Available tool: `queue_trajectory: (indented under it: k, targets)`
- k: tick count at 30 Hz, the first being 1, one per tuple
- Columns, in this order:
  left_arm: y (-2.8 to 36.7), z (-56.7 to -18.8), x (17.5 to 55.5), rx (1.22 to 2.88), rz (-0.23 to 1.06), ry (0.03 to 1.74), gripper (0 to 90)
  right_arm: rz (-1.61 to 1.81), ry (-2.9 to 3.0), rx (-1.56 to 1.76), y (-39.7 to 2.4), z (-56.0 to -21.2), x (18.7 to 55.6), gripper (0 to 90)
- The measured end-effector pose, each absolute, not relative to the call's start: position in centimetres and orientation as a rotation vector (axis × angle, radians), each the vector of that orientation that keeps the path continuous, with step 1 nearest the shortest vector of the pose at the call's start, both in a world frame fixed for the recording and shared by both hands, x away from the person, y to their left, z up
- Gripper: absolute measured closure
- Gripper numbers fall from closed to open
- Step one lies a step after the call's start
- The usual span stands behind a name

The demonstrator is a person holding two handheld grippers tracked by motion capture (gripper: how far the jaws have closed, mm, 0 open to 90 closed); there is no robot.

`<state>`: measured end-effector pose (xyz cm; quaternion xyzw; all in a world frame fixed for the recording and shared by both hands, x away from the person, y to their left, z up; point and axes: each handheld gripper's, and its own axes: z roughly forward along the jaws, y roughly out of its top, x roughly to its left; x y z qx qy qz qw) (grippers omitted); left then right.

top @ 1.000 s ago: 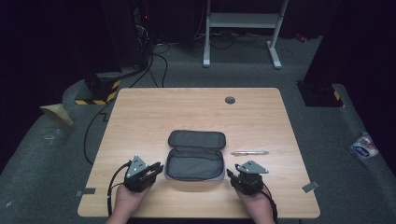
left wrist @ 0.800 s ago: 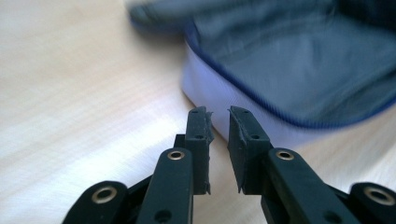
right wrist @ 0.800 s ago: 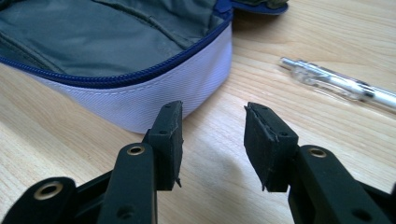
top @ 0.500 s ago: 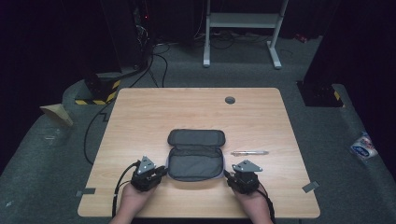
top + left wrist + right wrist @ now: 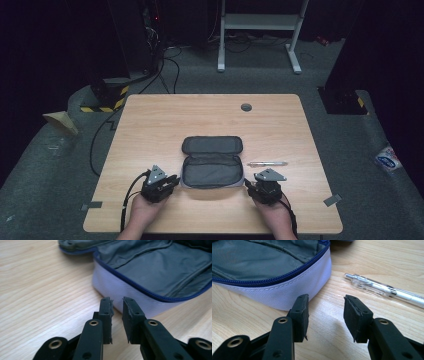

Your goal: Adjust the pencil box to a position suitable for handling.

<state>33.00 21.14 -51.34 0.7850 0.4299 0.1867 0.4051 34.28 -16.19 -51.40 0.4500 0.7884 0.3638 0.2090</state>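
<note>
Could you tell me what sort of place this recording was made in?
Probably a lab or studio set up for recording: a light wooden table on grey carpet, dark surroundings, black cables on the floor, and a white metal stand behind.

pen (image 5: 267,163) right of open pouch (image 5: 212,161)

Open grey pouch (image 5: 212,162) lying mid-table (image 5: 165,120), lid flap folded away toward the far edge. Pen (image 5: 267,163) just beside its right end. Left gripper (image 5: 172,181) and right gripper (image 5: 248,186) flanking the near corners, hands behind them
</note>
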Motion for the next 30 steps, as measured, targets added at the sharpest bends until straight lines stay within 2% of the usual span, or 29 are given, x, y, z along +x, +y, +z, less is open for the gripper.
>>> queue_trajectory:
  k: [5, 12, 14, 18, 21, 30]
  targets:
    - [22.7, -51.7, 33.4, 1.997, 0.55, 1.132, 73.7, 1.015, 2.174, 1.254, -16.7, -51.3, 34.3, 54.0]
    - [25.7, -52.5, 34.6, 1.983, 0.637, 1.3, 62.3, 1.019, 2.156, 1.277, -17.2, -51.2, 34.5, 53.8]
    - [26.3, -52.6, 34.7, 1.975, 0.674, 1.32, 55.6, 1.026, 2.151, 1.283, -17.3, -51.2, 34.6, 53.2]
    - [26.8, -52.7, 35.0, 1.942, 0.619, 1.365, 42.4, 1.028, 2.147, 1.289, -17.4, -51.2, 34.7, 52.1]
    - [26.5, -52.7, 34.9, 1.951, 0.623, 1.36, 36.1, 1.02, 2.157, 1.288, -17.3, -51.4, 34.9, 51.0]
    - [26.5, -52.8, 34.8, 1.942, 0.626, 1.367, 33.8, 0.966, 2.152, 1.314, -16.6, -50.7, 38.1, 52.0]
